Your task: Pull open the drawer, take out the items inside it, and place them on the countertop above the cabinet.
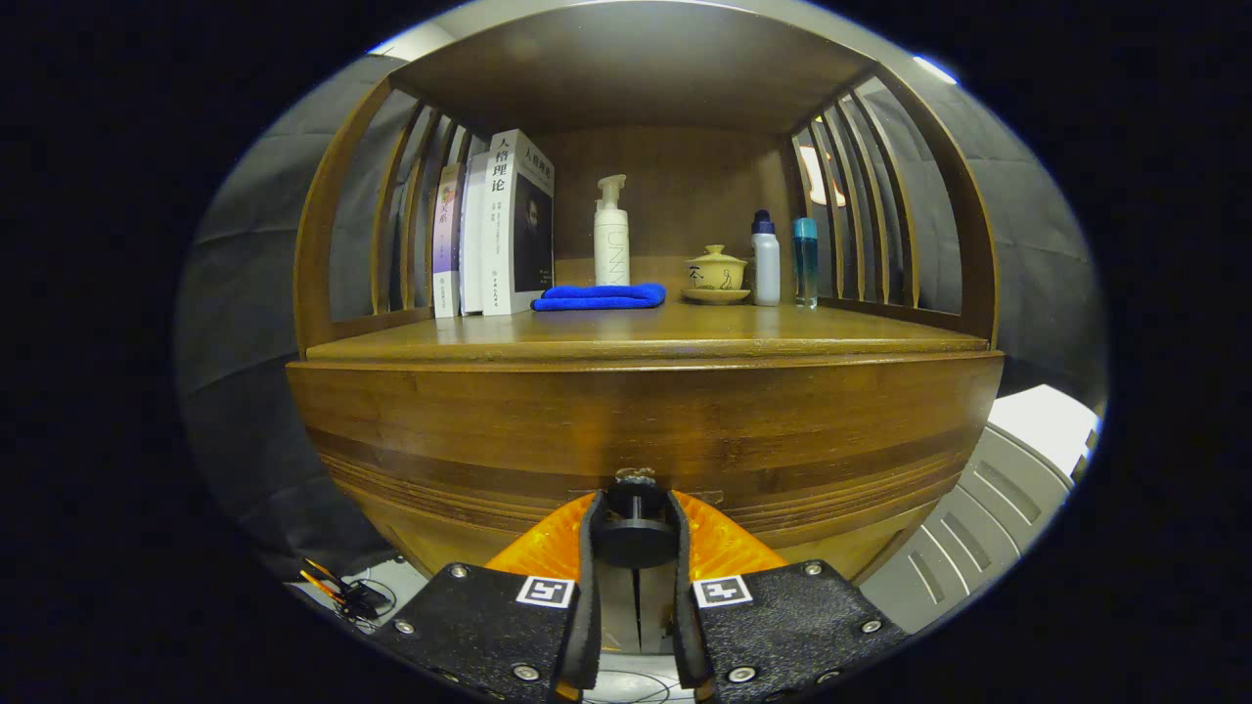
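Wooden drawer [646, 430] front sits closed beneath the countertop [646, 337]; the gripper [636, 533] points level at it, both fingers clamped on the dark knob [634, 528] low at its centre.

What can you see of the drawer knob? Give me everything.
The drawer knob is a small dark, round knob on a short stem, with a metal-looking mount where it joins the wooden drawer front. It sits low on the front, centred. The drawer looks closed, flush with the cabinet. The knob lies between the fingers of the hand-held gripper, which flank it closely on both sides and appear to press on its disc.
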`<state>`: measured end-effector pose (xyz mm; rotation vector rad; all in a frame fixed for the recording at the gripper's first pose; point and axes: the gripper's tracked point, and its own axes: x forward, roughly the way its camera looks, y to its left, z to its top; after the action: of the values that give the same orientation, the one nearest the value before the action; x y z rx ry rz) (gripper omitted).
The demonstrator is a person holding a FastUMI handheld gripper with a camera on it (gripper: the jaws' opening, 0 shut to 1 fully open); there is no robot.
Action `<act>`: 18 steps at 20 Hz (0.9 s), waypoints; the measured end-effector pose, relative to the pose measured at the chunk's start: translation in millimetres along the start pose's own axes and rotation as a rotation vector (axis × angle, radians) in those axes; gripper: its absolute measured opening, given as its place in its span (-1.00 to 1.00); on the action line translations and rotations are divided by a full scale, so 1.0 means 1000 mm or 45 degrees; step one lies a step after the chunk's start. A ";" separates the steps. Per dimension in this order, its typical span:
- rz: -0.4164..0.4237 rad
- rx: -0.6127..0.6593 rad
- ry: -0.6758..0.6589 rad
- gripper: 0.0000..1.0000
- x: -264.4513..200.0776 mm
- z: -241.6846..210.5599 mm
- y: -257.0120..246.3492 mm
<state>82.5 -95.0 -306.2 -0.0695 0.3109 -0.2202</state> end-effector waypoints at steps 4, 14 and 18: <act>0.001 0.070 -0.014 -0.39 -0.027 -0.006 0.001; 0.015 0.138 0.020 -0.39 -0.096 -0.026 0.002; 0.035 0.121 0.040 -0.39 -0.116 -0.035 0.006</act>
<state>-34.9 -63.8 -305.6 0.0323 0.3324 -0.2089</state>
